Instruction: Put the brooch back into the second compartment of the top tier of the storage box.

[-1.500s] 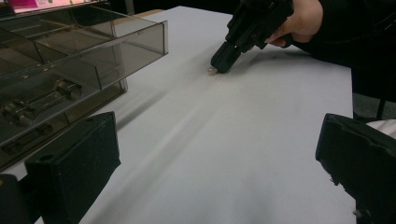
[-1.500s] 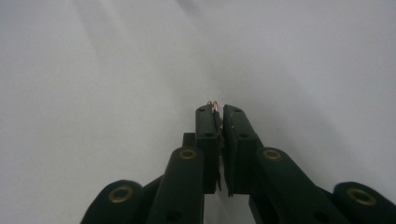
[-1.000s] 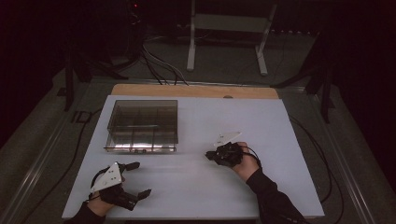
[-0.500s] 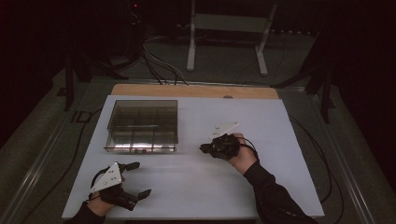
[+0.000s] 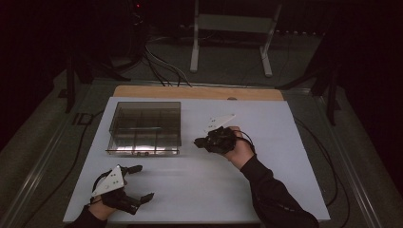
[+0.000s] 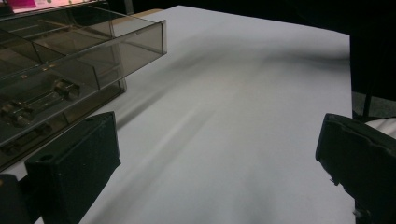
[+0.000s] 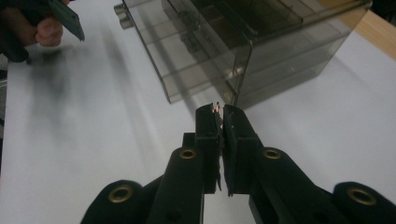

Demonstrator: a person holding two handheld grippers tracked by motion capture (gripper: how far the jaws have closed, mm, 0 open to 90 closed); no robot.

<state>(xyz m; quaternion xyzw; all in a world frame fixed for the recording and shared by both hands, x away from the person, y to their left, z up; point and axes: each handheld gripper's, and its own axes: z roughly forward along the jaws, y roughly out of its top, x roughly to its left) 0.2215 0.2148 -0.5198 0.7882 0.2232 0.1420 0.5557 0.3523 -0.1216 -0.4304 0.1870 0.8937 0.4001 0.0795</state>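
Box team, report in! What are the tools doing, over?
Right tool shut on a tiny thing, too small to name. Left tool open, resting. Clear box ahead, path open.

Person wears dark long sleeves (image 5: 273,197), the right one reaching to the wrist. Left gripper (image 5: 139,182): black body, blocky matte jaws, a pale grey three-cornered plate (image 5: 110,180) on top. Right gripper (image 5: 202,142): black, same plate, thin black cable (image 5: 243,134) looping by the hand. Its own view shows brass-coloured rivets (image 7: 187,153) at the jaw-arm pivots.
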